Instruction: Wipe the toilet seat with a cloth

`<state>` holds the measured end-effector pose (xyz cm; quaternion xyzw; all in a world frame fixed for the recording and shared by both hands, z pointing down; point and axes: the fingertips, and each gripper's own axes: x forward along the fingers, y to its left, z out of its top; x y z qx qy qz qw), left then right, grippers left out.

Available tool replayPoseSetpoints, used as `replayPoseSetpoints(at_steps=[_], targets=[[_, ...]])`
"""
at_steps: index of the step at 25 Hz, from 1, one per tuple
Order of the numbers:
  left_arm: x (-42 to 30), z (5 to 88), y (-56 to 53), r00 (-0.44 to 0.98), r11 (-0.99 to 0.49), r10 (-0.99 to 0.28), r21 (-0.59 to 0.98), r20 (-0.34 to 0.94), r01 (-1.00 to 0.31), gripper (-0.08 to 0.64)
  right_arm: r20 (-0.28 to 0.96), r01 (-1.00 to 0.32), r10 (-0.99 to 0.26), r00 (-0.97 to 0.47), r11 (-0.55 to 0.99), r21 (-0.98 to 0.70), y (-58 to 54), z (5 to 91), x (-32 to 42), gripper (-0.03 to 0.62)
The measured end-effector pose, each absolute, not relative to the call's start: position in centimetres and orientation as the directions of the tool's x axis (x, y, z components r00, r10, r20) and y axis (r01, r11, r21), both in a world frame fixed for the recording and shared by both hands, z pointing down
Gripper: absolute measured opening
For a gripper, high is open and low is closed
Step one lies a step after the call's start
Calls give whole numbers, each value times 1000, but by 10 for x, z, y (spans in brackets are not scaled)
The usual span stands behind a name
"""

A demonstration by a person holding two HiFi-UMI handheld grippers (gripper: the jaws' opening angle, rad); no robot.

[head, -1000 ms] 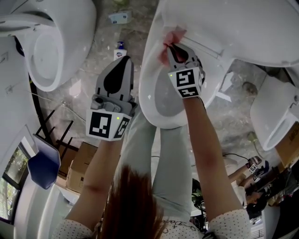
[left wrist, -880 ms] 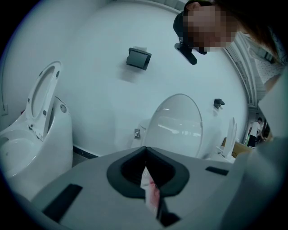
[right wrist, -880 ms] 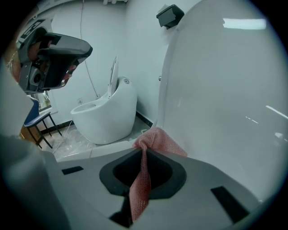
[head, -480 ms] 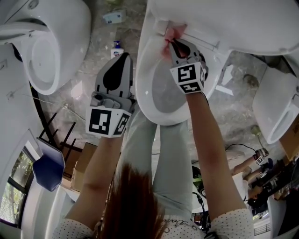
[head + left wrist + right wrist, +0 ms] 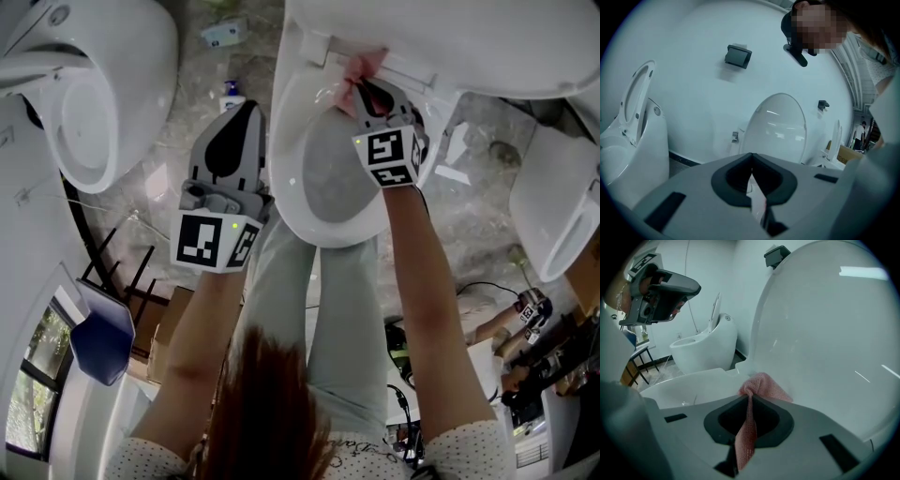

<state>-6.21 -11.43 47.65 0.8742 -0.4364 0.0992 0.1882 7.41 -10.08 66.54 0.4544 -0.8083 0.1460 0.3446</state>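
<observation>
A white toilet stands in front of me with its seat [image 5: 286,141] down and its lid [image 5: 825,333] raised. My right gripper [image 5: 361,82] is shut on a pink mesh cloth [image 5: 363,66], pressed against the back of the seat near the hinge. In the right gripper view the cloth [image 5: 759,386] bunches at the jaw tips and hangs down between them, touching the seat [image 5: 693,385] below the lid. My left gripper [image 5: 236,131] hovers left of the bowl, jaws together with nothing in them; the left gripper view shows its tips [image 5: 752,161] pointing at the raised lid [image 5: 780,124].
Another white toilet [image 5: 94,94] stands at the left, a further one [image 5: 562,216] at the right. A small bottle [image 5: 232,92] and a packet [image 5: 223,34] lie on the marbled floor. A blue chair [image 5: 98,337] and cardboard boxes [image 5: 155,337] sit at lower left.
My right gripper has carried the cloth rightwards along the back of the seat. The left gripper has hardly moved.
</observation>
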Motion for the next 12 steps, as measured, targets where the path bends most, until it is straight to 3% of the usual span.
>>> replayPoseSetpoints(at_steps=[12], targets=[[-63,477,-109,606,-556,-719,243,340,-795,-2,702,-847,-642,-310,522,104,-89,669,96,37]])
